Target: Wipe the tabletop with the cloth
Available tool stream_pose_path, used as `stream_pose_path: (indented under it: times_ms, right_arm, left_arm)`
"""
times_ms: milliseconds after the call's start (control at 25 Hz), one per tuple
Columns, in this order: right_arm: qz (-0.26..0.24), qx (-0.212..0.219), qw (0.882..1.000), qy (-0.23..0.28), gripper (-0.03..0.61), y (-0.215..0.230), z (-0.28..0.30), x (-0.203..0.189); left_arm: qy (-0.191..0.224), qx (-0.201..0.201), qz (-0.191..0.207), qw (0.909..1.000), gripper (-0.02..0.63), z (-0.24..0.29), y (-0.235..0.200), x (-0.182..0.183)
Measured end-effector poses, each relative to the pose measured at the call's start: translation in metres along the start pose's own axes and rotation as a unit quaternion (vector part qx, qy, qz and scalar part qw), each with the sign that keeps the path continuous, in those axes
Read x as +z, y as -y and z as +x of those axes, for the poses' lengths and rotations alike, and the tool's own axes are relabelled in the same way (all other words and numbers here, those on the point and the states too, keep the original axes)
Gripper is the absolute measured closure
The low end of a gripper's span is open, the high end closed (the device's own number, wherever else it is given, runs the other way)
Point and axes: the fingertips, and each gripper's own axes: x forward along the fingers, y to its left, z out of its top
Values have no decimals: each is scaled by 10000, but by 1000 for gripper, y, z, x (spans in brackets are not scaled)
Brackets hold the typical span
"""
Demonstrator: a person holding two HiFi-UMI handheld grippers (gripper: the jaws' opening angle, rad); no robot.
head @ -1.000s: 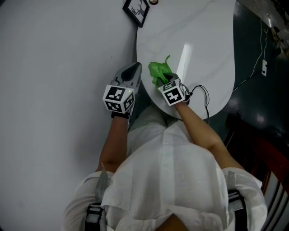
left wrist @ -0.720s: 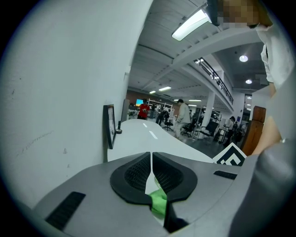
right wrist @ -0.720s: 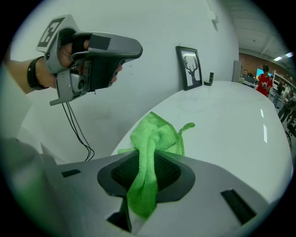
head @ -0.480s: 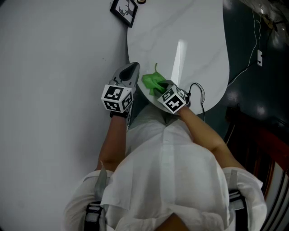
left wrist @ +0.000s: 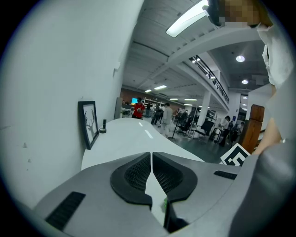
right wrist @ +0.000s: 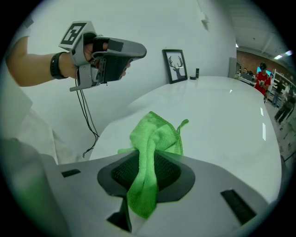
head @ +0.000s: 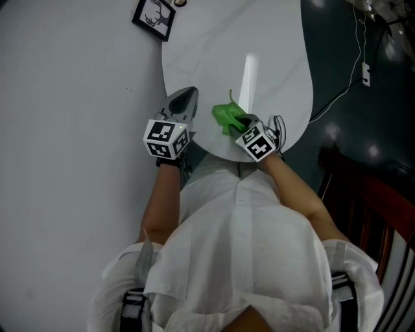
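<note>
1. Right gripper (head: 242,123), head view: clamped on the crumpled green microfibre cloth (head: 225,115) at the near edge of the white oval tabletop (head: 259,39). The left gripper (head: 183,98) is beside that edge.
2. Left gripper view: jaws together, nothing between.
3. Right gripper view: cloth pinched, bunched end ahead.
4. Judgement: wiping step in hand. Next, press the cloth down and sweep it outward.

Fluffy green cloth (head: 228,117) on glossy white tabletop (head: 272,58)

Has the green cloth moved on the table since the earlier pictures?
Yes: the green cloth, held by the right gripper, slid rightward, away from the picture frame.
</note>
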Motion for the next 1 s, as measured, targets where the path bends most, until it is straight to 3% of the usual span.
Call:
stream_pose_path:
  times_ms: [600, 1000]
  right_arm:
    - [606, -797, 9949, -154, 494, 133, -91, -103]
    - [795, -1058, 9910, -215, 494, 168, -129, -148]
  left_arm:
    - [184, 269, -45, 9995, 588, 54, 68, 12]
    - [166, 723, -250, 9969, 588, 49, 83, -9]
